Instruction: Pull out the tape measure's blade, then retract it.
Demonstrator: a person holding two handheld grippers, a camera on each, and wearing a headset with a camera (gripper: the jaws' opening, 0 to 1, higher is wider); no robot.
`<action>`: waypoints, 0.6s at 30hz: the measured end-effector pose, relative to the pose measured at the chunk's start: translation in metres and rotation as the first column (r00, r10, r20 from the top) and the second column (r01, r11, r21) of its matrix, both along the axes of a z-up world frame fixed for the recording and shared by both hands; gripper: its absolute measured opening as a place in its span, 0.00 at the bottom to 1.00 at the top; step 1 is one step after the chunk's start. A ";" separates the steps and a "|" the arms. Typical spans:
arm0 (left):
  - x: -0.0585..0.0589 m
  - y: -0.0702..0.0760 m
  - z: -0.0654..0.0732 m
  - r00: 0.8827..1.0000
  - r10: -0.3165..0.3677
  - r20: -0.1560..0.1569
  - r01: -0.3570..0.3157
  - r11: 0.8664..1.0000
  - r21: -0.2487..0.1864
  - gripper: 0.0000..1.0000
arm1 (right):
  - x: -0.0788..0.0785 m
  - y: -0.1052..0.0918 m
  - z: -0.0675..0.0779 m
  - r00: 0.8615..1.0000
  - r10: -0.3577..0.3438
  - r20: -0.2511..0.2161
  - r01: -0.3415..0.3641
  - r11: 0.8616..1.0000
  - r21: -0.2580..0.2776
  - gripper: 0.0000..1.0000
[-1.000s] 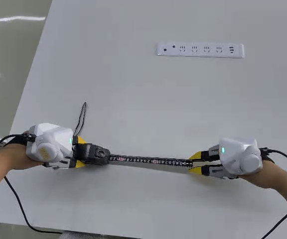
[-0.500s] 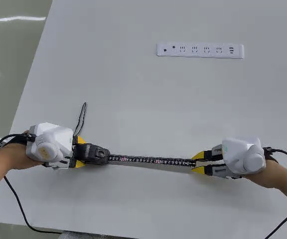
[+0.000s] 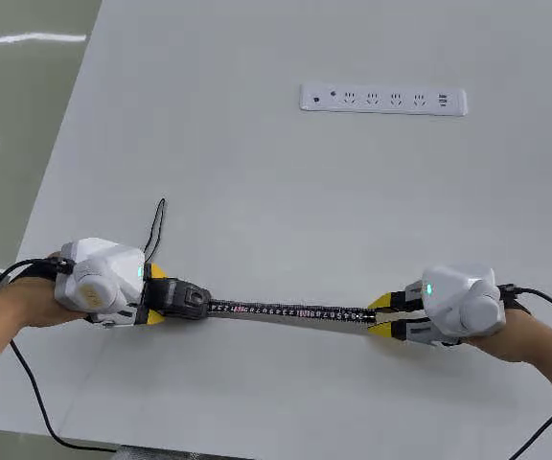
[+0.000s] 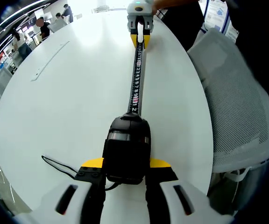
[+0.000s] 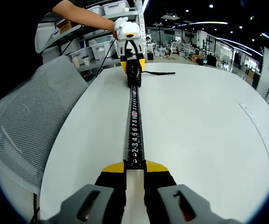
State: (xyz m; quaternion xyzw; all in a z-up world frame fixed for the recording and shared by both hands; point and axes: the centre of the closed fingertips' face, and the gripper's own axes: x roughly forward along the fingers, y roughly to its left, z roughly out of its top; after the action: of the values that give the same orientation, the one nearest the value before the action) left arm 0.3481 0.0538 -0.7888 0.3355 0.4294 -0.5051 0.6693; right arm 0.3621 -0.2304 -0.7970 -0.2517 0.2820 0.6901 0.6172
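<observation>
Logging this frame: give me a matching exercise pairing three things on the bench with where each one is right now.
Things:
1. black tape measure case
2. numbered tape blade
3. white power strip

Places:
A. lying alone on the white table, far from both grippers
B. clamped between the fingers of the left gripper
C. stretched out low over the table, its free end pinched by the right gripper

Pairs: 1-B, 2-C, 3-A
</observation>
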 end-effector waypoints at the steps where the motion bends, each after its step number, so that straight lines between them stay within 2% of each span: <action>1: 0.000 0.000 -0.001 1.000 0.003 -0.001 -0.003 1.000 0.001 0.29 | -0.001 0.000 -0.002 1.000 -0.001 -0.006 0.001 1.000 -0.008 0.11; 9: 0.000 0.002 -0.003 1.000 0.012 0.000 -0.012 1.000 0.012 0.29 | -0.001 0.000 -0.007 1.000 -0.007 0.011 0.007 0.999 -0.045 0.13; 15: 0.001 0.002 -0.004 1.000 0.020 -0.003 -0.020 1.000 0.014 0.30 | 0.000 0.000 -0.011 0.999 -0.017 0.030 0.018 0.999 -0.044 0.14; 18: 0.001 0.002 -0.005 1.000 0.025 -0.004 -0.025 1.000 0.013 0.30 | 0.005 -0.002 -0.010 0.998 -0.044 0.040 0.046 0.998 -0.047 0.14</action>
State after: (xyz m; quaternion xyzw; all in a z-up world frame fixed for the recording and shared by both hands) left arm 0.3488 0.0562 -0.7933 0.3335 0.4383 -0.4945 0.6724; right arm 0.3669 -0.2324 -0.8074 -0.2735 0.2919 0.6639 0.6319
